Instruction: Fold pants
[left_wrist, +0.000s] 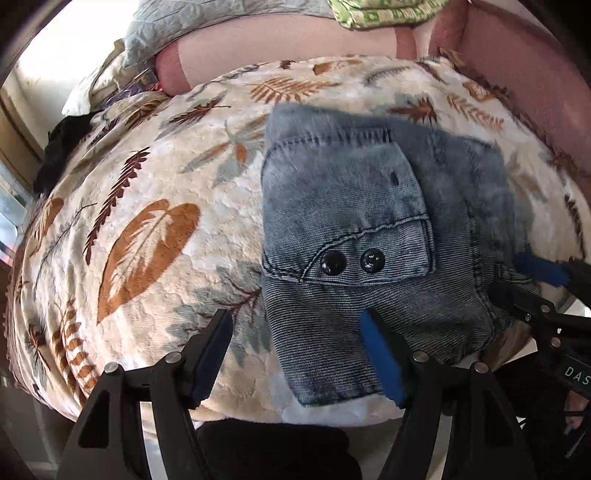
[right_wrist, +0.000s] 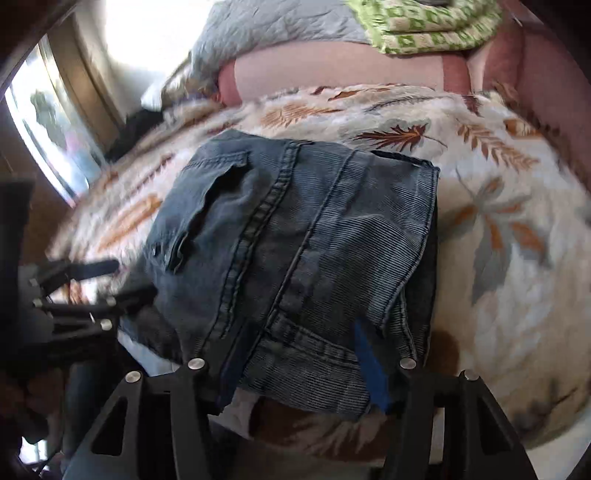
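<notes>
The blue denim pants (left_wrist: 369, 229) lie folded into a compact bundle on a leaf-patterned blanket (left_wrist: 147, 206); a pocket with two black buttons (left_wrist: 351, 262) faces up. My left gripper (left_wrist: 299, 328) is open at the bundle's near left edge, its right finger over the denim, its left finger over the blanket. In the right wrist view the pants (right_wrist: 295, 240) fill the middle. My right gripper (right_wrist: 295, 365) is open with the near edge of the denim lying between its fingers. It also shows at the right edge of the left wrist view (left_wrist: 535, 273).
The blanket (right_wrist: 498, 221) covers a bed with a pink headboard (left_wrist: 517, 66) behind. A grey quilt (left_wrist: 221, 22) and a green patterned fabric (left_wrist: 388, 11) lie at the back. A dark cloth (left_wrist: 62, 147) sits at the far left by a window.
</notes>
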